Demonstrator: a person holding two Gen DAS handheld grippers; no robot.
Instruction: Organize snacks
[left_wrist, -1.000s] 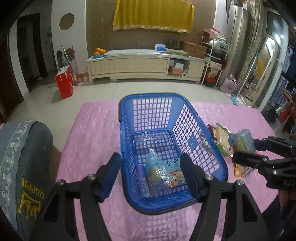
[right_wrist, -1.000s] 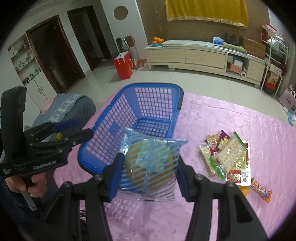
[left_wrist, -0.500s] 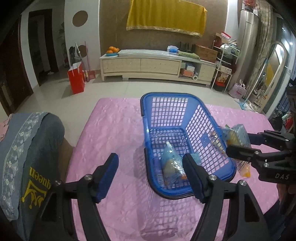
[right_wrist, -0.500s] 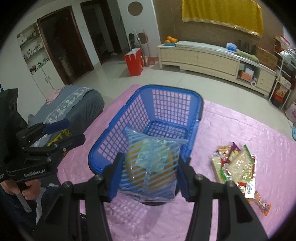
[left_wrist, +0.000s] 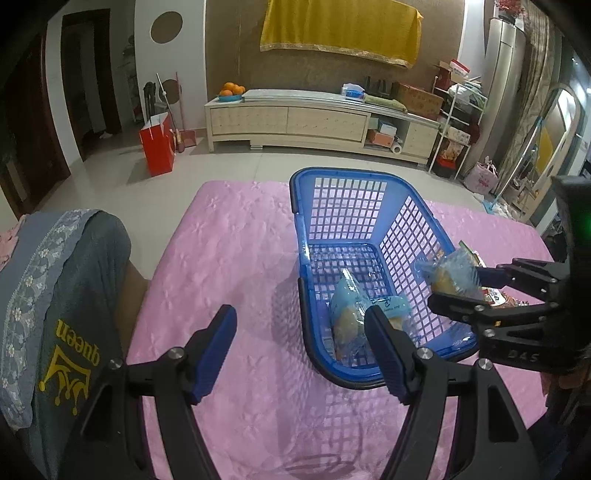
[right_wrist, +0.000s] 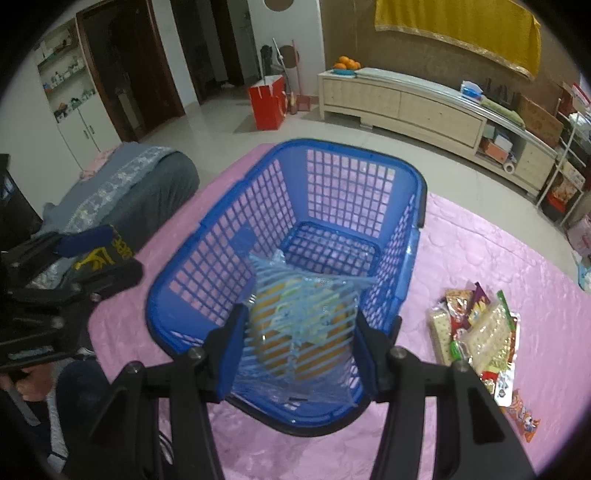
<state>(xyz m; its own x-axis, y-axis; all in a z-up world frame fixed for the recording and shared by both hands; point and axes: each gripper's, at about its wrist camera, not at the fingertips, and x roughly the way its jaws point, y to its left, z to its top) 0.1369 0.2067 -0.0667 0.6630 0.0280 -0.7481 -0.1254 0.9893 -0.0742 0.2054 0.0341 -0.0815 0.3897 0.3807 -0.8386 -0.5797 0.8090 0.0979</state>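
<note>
Two hand-held grippers: right (right_wrist: 299, 332) clamps a striped snack bag (right_wrist: 301, 325) over the basket (right_wrist: 229, 236), left (left_wrist: 299, 350) gapes empty.

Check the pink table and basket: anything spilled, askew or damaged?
Nothing stands out. The blue basket sits upright and intact with one snack bag lying inside. The right gripper holds a striped bag over the basket's near rim. The remaining snacks lie loosely piled on the pink cloth.
</note>
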